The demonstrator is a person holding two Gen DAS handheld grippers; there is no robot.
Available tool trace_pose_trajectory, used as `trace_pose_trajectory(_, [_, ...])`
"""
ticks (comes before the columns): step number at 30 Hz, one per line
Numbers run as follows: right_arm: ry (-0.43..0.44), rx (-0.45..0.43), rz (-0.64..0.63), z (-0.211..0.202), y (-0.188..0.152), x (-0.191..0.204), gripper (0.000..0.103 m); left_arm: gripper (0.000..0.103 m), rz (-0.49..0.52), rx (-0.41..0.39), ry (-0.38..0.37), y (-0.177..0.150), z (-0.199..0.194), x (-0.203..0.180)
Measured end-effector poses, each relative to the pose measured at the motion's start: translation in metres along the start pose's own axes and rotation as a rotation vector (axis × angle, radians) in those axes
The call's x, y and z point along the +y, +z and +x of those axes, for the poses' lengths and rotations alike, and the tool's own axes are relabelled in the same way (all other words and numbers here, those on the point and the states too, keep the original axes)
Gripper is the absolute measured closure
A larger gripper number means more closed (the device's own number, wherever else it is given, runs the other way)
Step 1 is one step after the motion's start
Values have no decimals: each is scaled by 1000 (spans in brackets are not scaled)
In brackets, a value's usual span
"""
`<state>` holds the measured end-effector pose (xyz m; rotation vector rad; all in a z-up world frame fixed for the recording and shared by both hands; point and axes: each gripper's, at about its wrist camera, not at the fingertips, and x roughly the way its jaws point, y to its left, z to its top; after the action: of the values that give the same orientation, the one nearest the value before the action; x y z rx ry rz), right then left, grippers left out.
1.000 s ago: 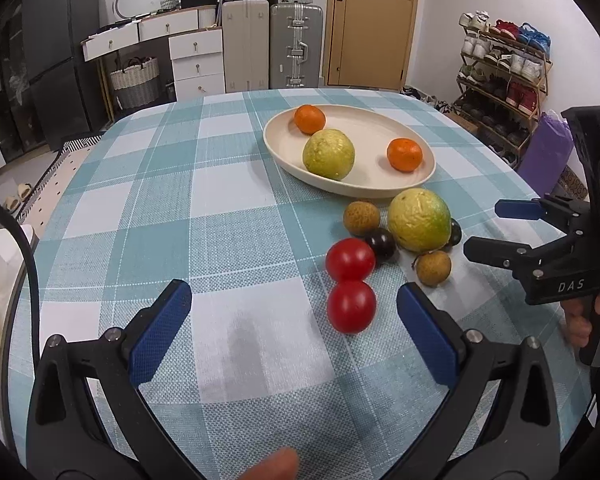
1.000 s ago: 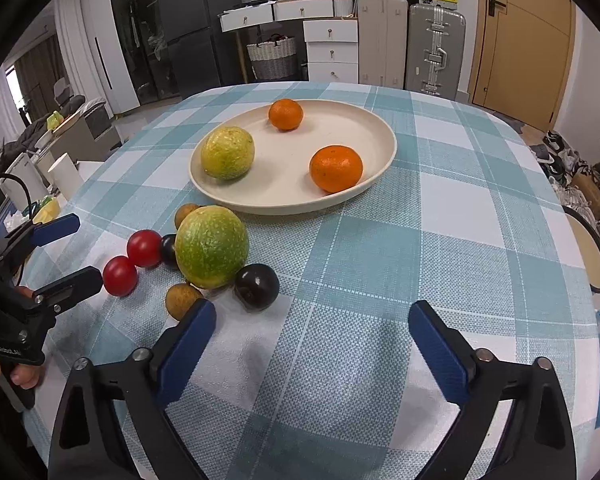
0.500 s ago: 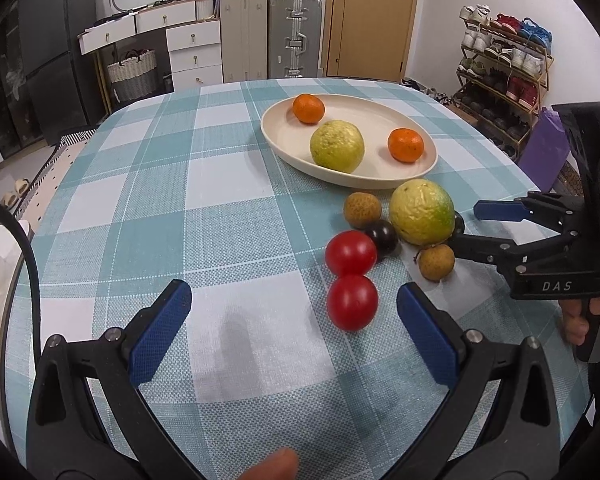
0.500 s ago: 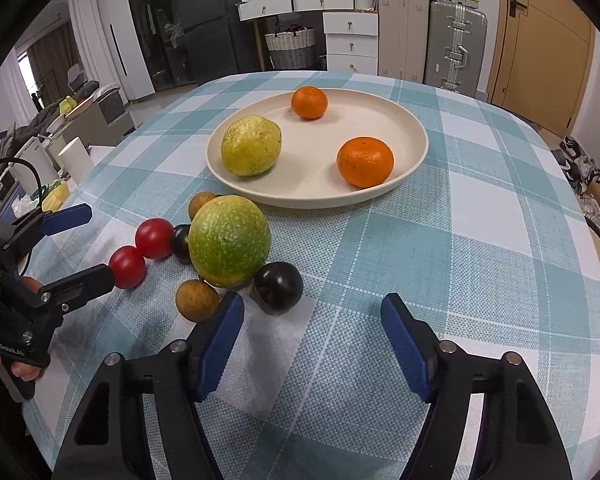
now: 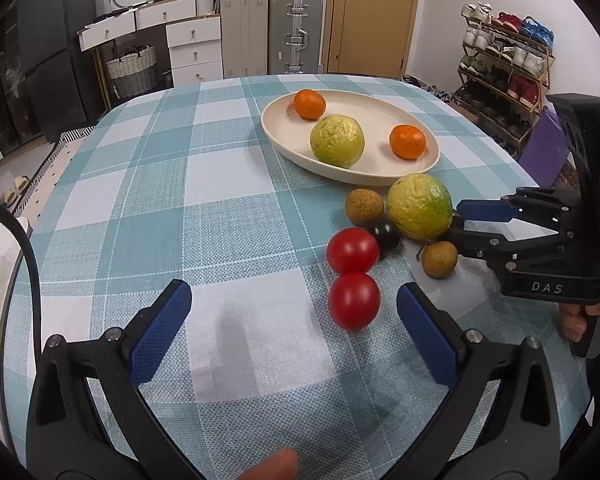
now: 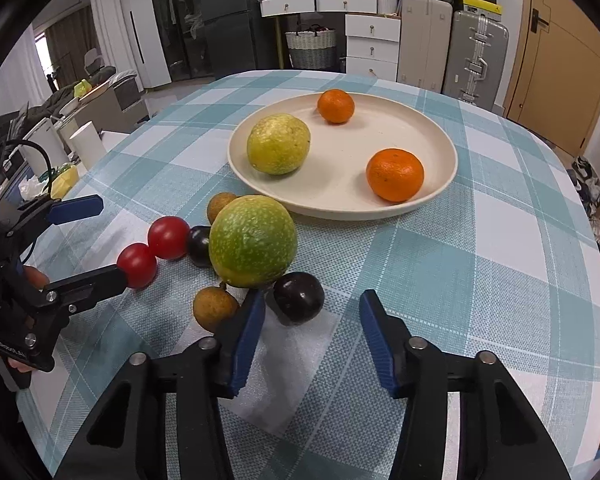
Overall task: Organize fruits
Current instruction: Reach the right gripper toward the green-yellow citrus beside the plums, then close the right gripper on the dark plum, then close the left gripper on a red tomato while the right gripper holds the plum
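Note:
A cream plate (image 6: 436,136) holds a yellow-green guava (image 6: 278,144) and two oranges (image 6: 395,175). In front of it on the checked cloth lie a larger green guava (image 6: 252,241), two red tomatoes (image 5: 353,300), two dark plums (image 6: 299,297) and two brown longans (image 6: 214,307). My right gripper (image 6: 312,340) is open, its fingers on either side of the near dark plum, not touching it. My left gripper (image 5: 294,336) is open and empty, with the nearer tomato between its fingertips.
The right gripper (image 5: 460,224) shows in the left wrist view at the guava's right. The left gripper (image 6: 92,240) shows in the right wrist view beside the tomatoes. Suitcases (image 5: 296,32), drawers and a shoe rack (image 5: 500,68) stand beyond the table.
My right gripper has moved forward and narrowed around the near dark plum. My left gripper has held nearly still and stayed open.

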<state>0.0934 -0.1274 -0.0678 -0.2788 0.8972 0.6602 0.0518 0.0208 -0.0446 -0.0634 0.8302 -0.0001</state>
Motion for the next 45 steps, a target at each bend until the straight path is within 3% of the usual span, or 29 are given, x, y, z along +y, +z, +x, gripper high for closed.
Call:
trace_pose_trajectory(10, [39,-10,-13,1,1,4,71,1,-5,2,-9,-1,0,1])
trace_pose_trajectory(20, [50,-16,2,0,-1,2,76,6,3,7,-39,-2,0,0])
trace_pose_trajectory(27, [52,-22,8,-1,-2,0,77,22,6,45,-61,-3,6,1])
trace_pose_trajectory(31, [52,-32,22,-5,-5,-2,77,24,7,47,-99,-4,5,1])
trace_pose_trajectory(45, [30,-77,67,-24,-16,-14,77,58,53,77,-142,-7,9,-13])
